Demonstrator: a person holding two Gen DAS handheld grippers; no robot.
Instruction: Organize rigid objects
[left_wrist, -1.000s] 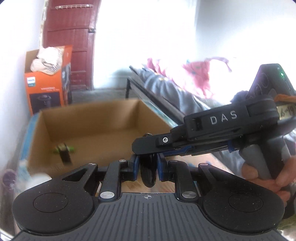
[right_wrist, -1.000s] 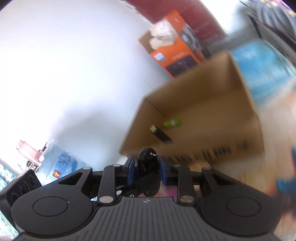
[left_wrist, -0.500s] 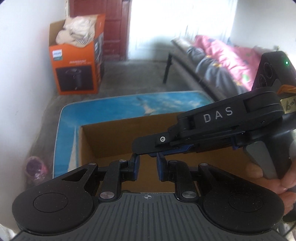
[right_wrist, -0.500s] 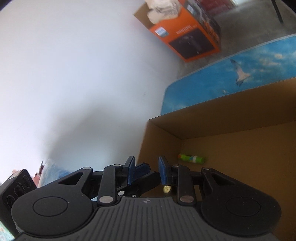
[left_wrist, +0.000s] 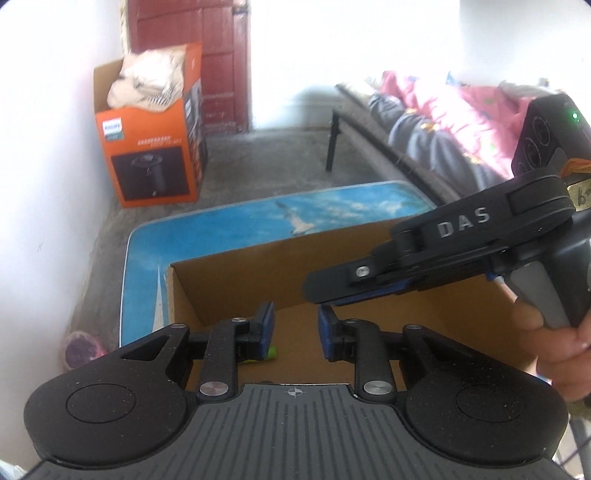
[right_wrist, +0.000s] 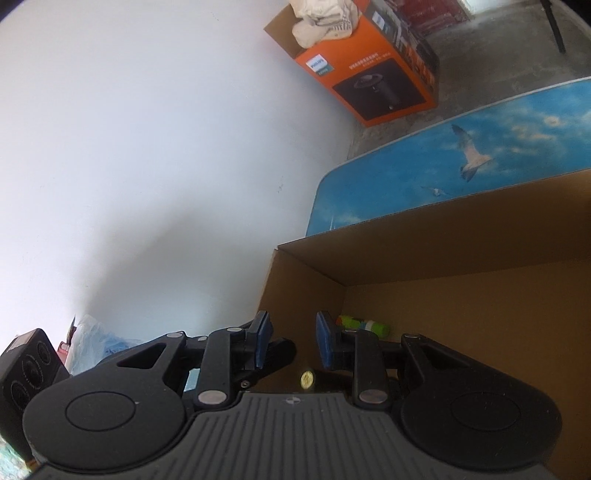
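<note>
An open cardboard box (left_wrist: 229, 291) (right_wrist: 461, 258) stands on a blue table with a seagull print (left_wrist: 229, 229) (right_wrist: 480, 147). Inside, near the left wall, lies a green cylinder-shaped object (right_wrist: 364, 325), a tip of which shows in the left wrist view (left_wrist: 272, 352). My left gripper (left_wrist: 295, 328) hangs over the box, its jaws opening with nothing between them. My right gripper (right_wrist: 293, 341) (left_wrist: 332, 295) also hangs over the box, open and empty, crossing just above the left one. A small gold disc on a dark thing (right_wrist: 307, 378) shows low in the box, mostly hidden.
An orange carton (left_wrist: 155, 155) stuffed with cloth stands on the concrete floor by a white wall. A sofa with pink and grey covers (left_wrist: 443, 122) runs along the right. A hand (left_wrist: 554, 354) holds the right gripper. A purple thing (left_wrist: 79, 347) lies on the floor left of the table.
Both grippers have swung in over the box and tilted down into it. The black round thing that sat between the jaws a second ago is gone from them. The left jaws stand wider.
</note>
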